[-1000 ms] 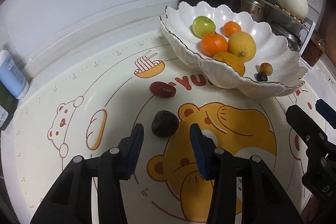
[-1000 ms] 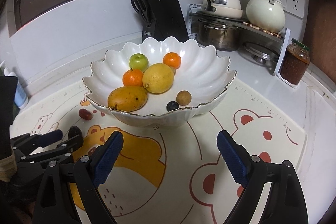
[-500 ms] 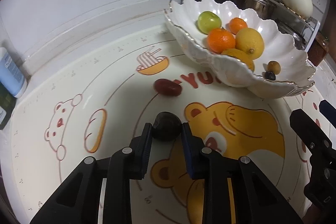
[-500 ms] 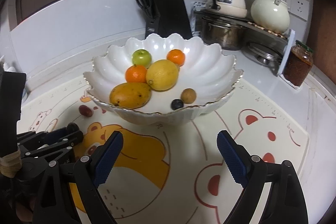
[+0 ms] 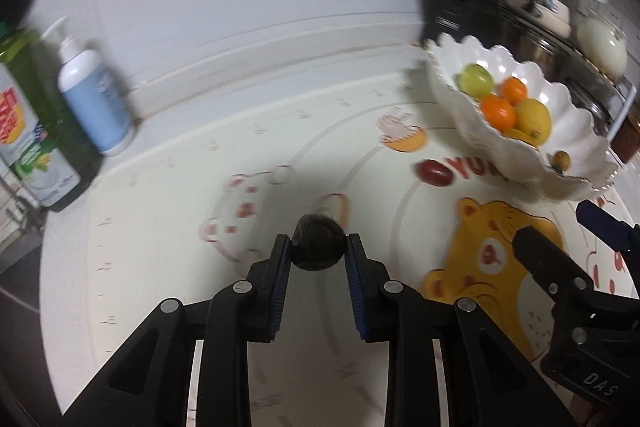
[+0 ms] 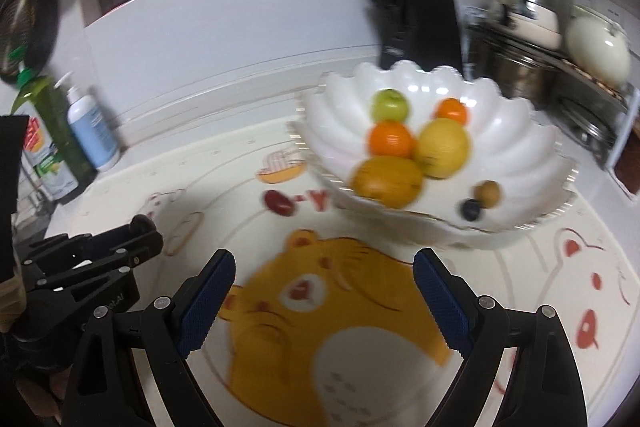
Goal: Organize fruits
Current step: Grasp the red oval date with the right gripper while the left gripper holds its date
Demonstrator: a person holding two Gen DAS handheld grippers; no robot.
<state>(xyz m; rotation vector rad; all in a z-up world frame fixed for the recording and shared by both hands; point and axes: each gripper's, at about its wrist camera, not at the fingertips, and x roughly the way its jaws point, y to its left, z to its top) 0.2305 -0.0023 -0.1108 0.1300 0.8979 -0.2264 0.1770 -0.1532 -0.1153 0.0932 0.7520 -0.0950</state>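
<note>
A: Dark round fruit (image 5: 317, 242): location and hold to be entered.
B: Held between the fingers of the left gripper (image 5: 318, 247), pinched at both sides near the tips. Whether it is clear of the printed mat (image 5: 168, 227) on the bench cannot be told. No long axis is noted, the shape being round.

A: Bearing to the white scalloped bowl (image 5: 568, 99)?
B: The bowl is recorded ahead and well to the right of the left fingers. The right gripper (image 6: 324, 301) is nearer the bowl, but its fingers are spread wide with nothing between them.

A: Edges and open room?
B: The raised bowl rim (image 5: 460, 115) must be cleared, so a lift is judged necessary. The red oblong fruit (image 5: 434, 173) lies on the mat between, near the bowl's foot. Free space inside is noted beside the small brown fruit (image 6: 487, 192).
</note>
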